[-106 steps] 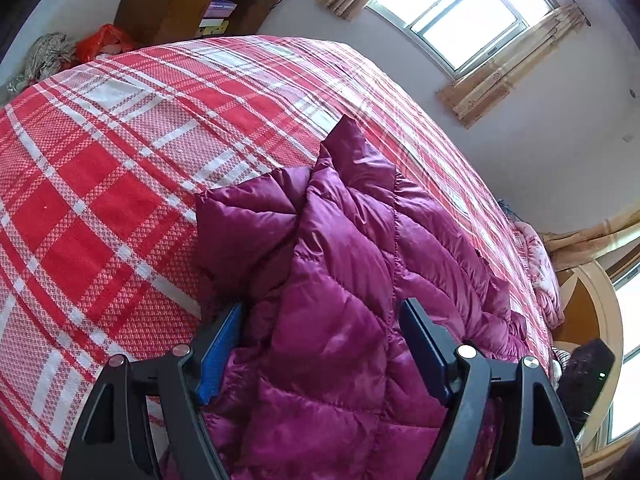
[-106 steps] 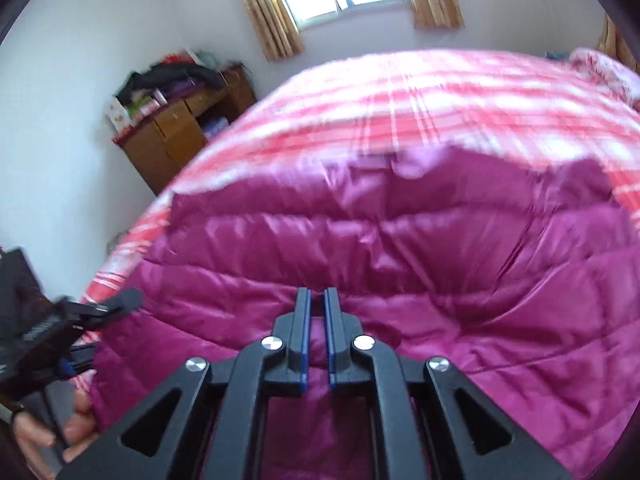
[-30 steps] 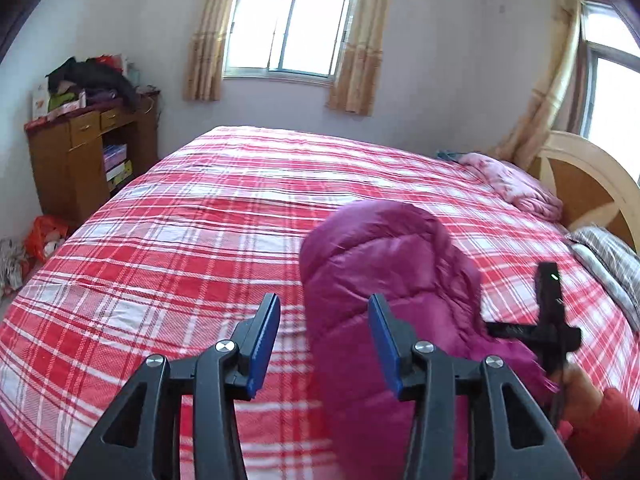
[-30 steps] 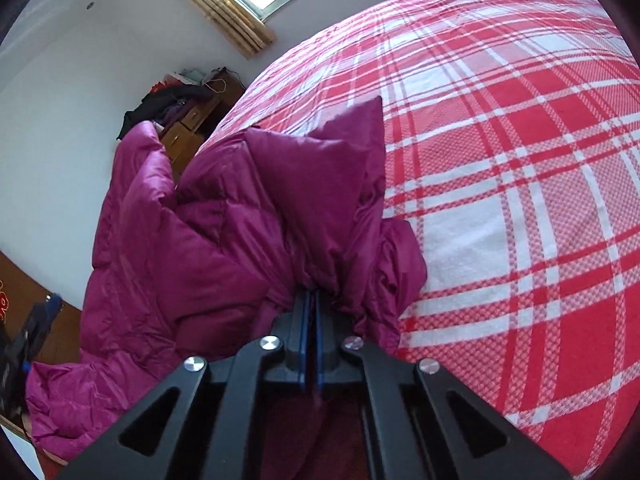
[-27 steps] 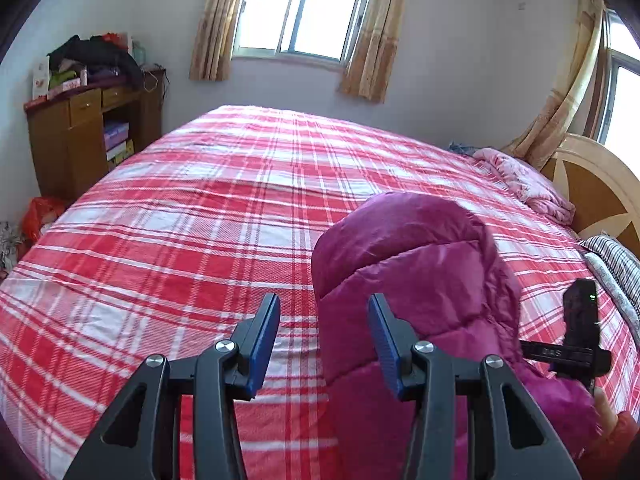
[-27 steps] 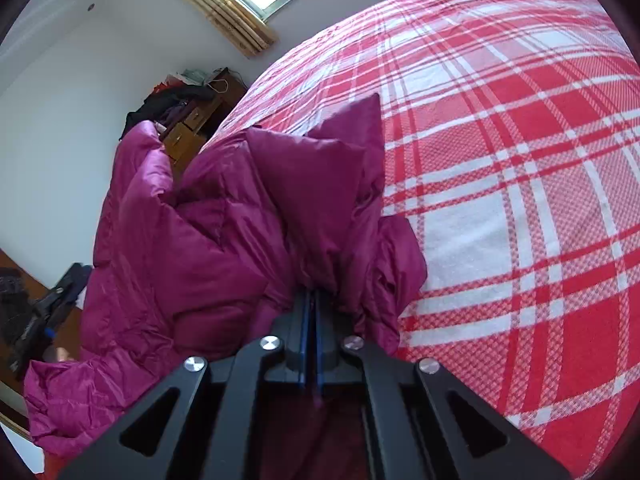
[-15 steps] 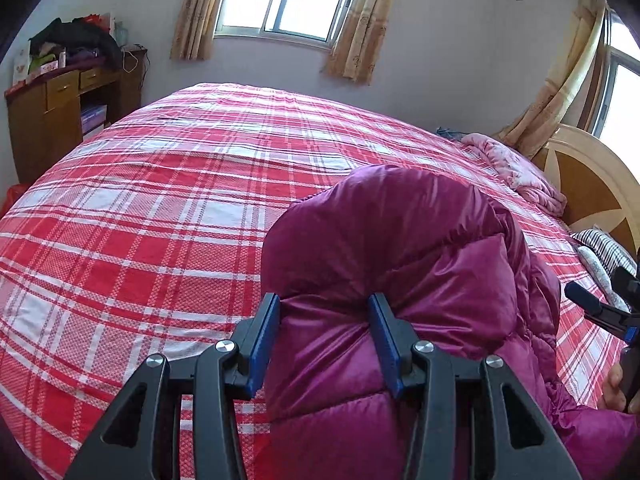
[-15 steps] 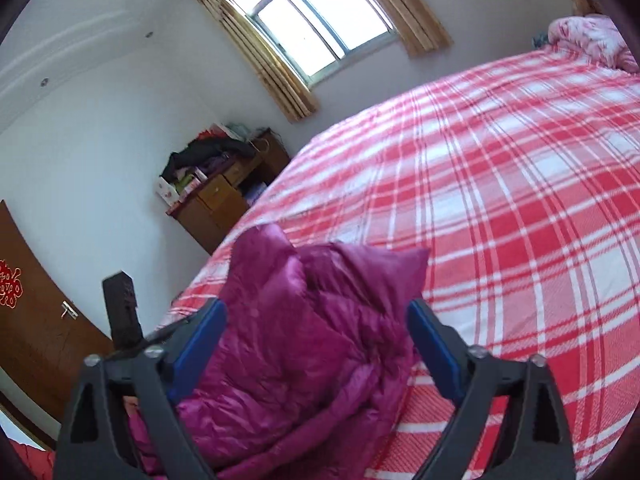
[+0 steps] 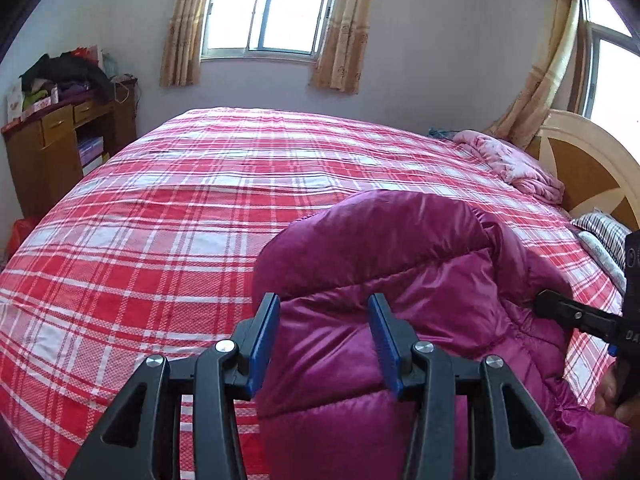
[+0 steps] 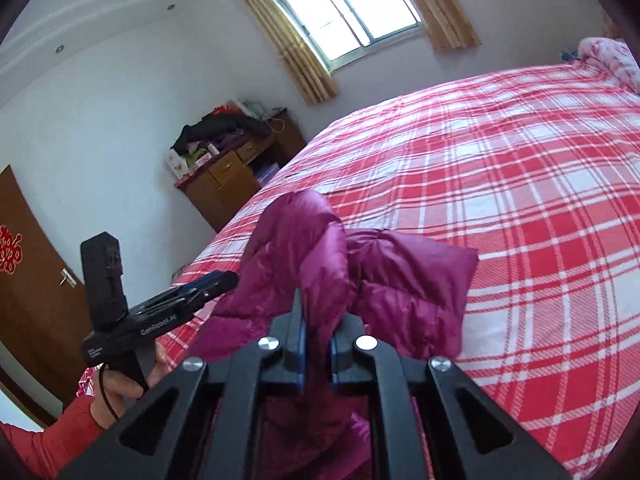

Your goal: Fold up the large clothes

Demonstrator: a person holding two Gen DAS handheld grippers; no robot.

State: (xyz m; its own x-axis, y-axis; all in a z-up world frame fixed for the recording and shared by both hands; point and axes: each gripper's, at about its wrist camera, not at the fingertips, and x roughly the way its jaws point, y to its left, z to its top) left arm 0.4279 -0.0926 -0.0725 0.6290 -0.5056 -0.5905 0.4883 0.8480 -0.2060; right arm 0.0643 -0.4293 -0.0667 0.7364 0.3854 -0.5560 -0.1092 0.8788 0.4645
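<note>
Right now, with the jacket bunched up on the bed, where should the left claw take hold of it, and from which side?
Probably the puffy rounded fold of the jacket just ahead of the left claw, coming straight forward and down from the near edge of the bed. That bulge rises clear of the sheet between the open pads. The right claw is closing on the bunched fabric at the other end.

The left wrist camera rides just behind the left gripper point(image 9: 322, 330), low over the near edge of the bed point(image 9: 168, 216), looking across it to the window point(image 9: 272, 8) and headboard point(image 9: 588, 168). The right wrist camera sits behind the right gripper point(image 10: 316, 338), tilted, facing the dresser point(image 10: 228, 176) corner. Both take in the purple jacket point(image 9: 400, 264) close up, the plaid bedspread and, I think, the same window. Each catches the other gripper at its edge.
</note>
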